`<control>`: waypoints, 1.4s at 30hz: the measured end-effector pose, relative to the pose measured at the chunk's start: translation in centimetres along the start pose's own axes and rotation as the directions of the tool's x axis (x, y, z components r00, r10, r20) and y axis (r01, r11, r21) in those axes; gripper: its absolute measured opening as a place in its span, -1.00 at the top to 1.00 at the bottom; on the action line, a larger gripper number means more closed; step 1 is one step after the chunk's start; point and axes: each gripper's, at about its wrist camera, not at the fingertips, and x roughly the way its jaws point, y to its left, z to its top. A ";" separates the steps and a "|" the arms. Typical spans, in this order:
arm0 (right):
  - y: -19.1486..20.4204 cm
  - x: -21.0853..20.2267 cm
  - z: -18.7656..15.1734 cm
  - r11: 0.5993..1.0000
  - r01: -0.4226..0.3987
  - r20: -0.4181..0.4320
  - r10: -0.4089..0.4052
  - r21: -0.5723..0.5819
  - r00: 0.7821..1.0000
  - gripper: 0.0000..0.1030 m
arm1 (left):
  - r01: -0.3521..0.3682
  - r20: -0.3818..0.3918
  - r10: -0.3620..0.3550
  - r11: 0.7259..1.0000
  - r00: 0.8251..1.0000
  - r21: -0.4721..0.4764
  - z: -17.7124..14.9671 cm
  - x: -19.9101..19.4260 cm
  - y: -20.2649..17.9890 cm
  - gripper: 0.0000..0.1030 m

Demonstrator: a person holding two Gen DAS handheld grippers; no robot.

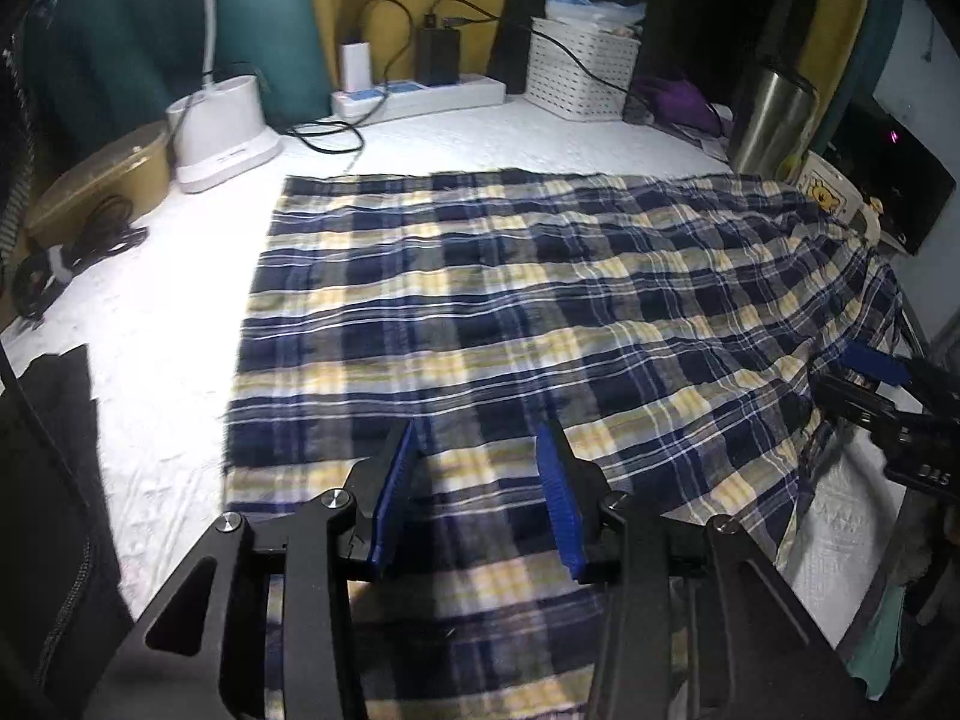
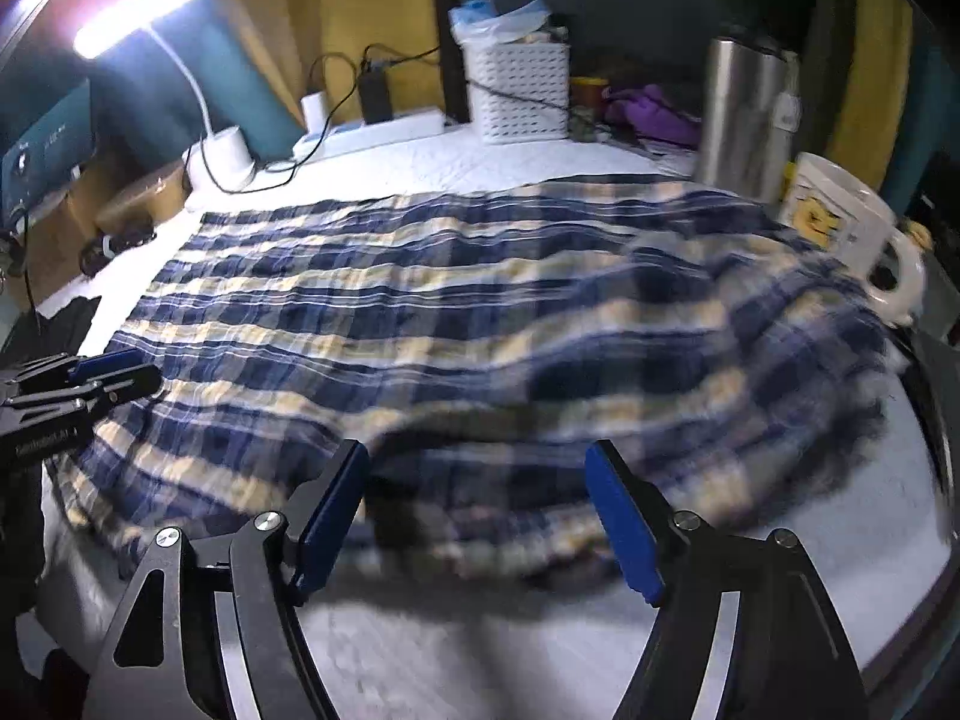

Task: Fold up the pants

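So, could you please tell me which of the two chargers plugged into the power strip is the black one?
The right-hand charger on the power strip is black, nearer the white basket; the other charger is white.

Lots of clutter along the back of the white bench: a white lamp base with its lit bar overhead, a power strip with a white charger and a black one plugged in, and a white perforated basket stuffed with plastic bags. Beside that, something purple (can't tell what), a steel tumbler, and a cartoon mug.
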 end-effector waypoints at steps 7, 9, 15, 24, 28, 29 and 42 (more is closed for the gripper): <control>-3.8 -1.9 -1.7 0.996 0.019 0.016 -0.021 0.082 1.000 -0.58 | -0.017 0.018 0.017 1.000 1.000 -0.019 -0.6 -1.2 0.1 0.21; -4.7 -2.0 -2.0 0.995 0.019 0.016 -0.021 0.099 1.000 -0.78 | -0.021 0.016 0.022 1.000 1.000 -0.017 -0.5 -1.2 -0.1 0.21; -7.6 -2.5 -2.7 0.985 0.007 0.026 -0.011 0.172 1.000 -0.78 | -0.050 0.026 0.050 0.999 0.998 -0.006 0.1 -1.5 -0.6 0.21; -10.4 -1.3 -2.4 0.966 -0.047 0.043 0.037 0.256 0.998 -0.79 | -0.083 0.030 0.083 0.997 0.996 -0.003 1.5 -1.2 -0.9 0.21; -10.6 -0.5 -1.5 0.963 -0.072 0.053 0.060 0.259 0.997 -0.82 | -0.101 0.024 0.101 0.995 0.995 -0.008 2.0 -0.8 -0.7 0.21; -10.6 -0.3 -1.2 0.963 -0.079 0.057 0.066 0.259 0.996 -0.82 | -0.107 0.022 0.107 0.994 0.994 -0.010 2.1 -0.7 -0.6 0.21; -12.7 2.1 2.0 0.923 -0.157 0.114 0.124 0.351 0.986 -0.85 | -0.170 0.002 0.170 0.983 0.985 -0.068 3.0 0.2 2.2 0.21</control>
